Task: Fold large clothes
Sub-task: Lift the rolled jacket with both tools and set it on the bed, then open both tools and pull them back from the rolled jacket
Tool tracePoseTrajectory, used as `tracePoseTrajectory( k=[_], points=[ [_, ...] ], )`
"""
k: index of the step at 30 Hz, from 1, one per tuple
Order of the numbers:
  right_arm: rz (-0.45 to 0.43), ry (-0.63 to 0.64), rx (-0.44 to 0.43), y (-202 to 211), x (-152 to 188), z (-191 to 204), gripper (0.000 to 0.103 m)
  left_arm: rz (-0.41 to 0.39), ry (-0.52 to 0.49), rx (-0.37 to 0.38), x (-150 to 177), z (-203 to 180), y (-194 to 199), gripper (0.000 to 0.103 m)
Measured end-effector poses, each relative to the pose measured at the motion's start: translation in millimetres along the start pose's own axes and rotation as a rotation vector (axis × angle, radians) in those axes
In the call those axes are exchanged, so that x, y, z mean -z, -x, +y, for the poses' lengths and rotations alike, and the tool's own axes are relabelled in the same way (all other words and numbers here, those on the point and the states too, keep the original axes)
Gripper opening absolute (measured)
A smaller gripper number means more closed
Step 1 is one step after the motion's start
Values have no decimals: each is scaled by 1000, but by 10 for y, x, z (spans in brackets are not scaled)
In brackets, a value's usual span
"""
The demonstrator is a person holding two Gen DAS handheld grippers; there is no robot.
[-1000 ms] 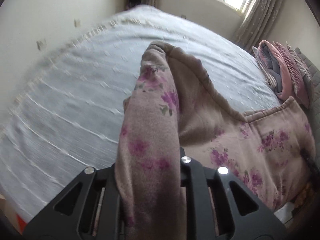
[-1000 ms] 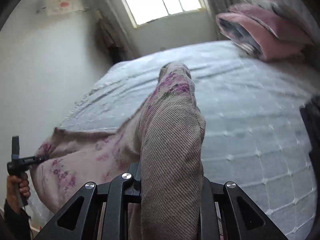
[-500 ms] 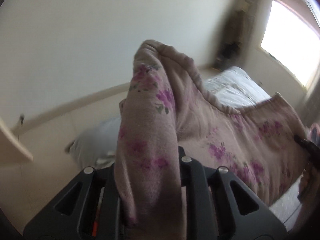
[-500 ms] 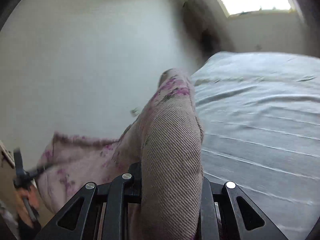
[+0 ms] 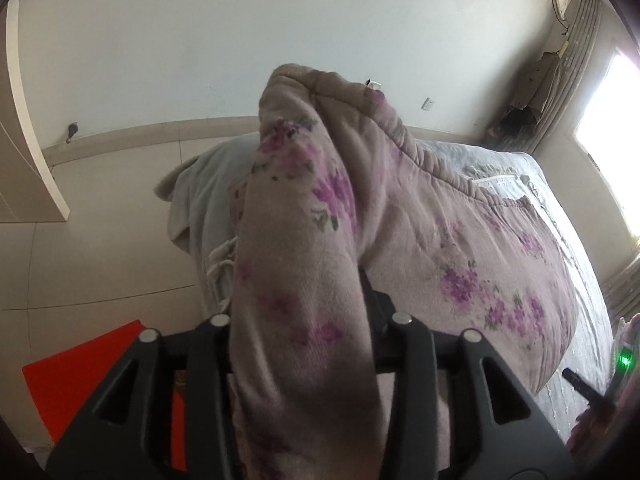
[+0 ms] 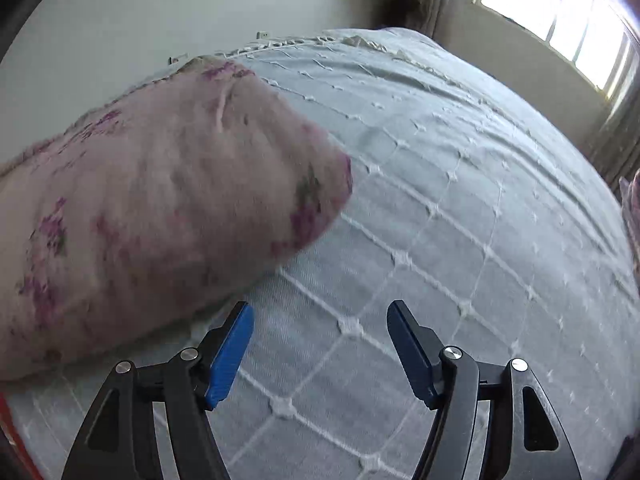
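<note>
Garment: pink fleece piece with purple floral print (image 5: 304, 264), thick and soft. Left tongs (image 5: 304, 320) pressed together on a bunched fold of it; cloth rises between the black fingers and drapes forward over them, hiding the tips. From that pinch the fabric runs rightward and spreads onto the pale grey-blue quilted bedspread (image 5: 560, 208) near the bed's edge. Right tongs (image 6: 320, 344) spread wide, blue-padded fingers (image 6: 230, 352) apart, nothing between them, just above the bedspread (image 6: 460, 200). Garment's rounded end (image 6: 160, 200) lies on the bed to the left of the right tongs, close to the left pad; contact cannot be told. Red flat object (image 5: 80, 376) on the tiled floor, lower left of left view. Window (image 6: 560, 12) at upper right.
</note>
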State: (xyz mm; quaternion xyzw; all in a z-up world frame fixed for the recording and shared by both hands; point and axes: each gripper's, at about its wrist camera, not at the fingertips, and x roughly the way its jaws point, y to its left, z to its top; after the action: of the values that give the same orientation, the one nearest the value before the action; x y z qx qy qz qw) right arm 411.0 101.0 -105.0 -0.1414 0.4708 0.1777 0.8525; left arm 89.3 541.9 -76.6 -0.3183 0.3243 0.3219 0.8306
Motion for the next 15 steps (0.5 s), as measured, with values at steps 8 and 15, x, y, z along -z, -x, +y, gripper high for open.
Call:
tracePoseTrajectory(
  k=[8,15],
  points=[
    [-120,-126,-219,719,404,-116,71,-16,23,-77,71,44,521,62],
    [-191,-6,-338,1461,594,464,74,-107,-5,-167,356,-92,1159,68]
  ],
)
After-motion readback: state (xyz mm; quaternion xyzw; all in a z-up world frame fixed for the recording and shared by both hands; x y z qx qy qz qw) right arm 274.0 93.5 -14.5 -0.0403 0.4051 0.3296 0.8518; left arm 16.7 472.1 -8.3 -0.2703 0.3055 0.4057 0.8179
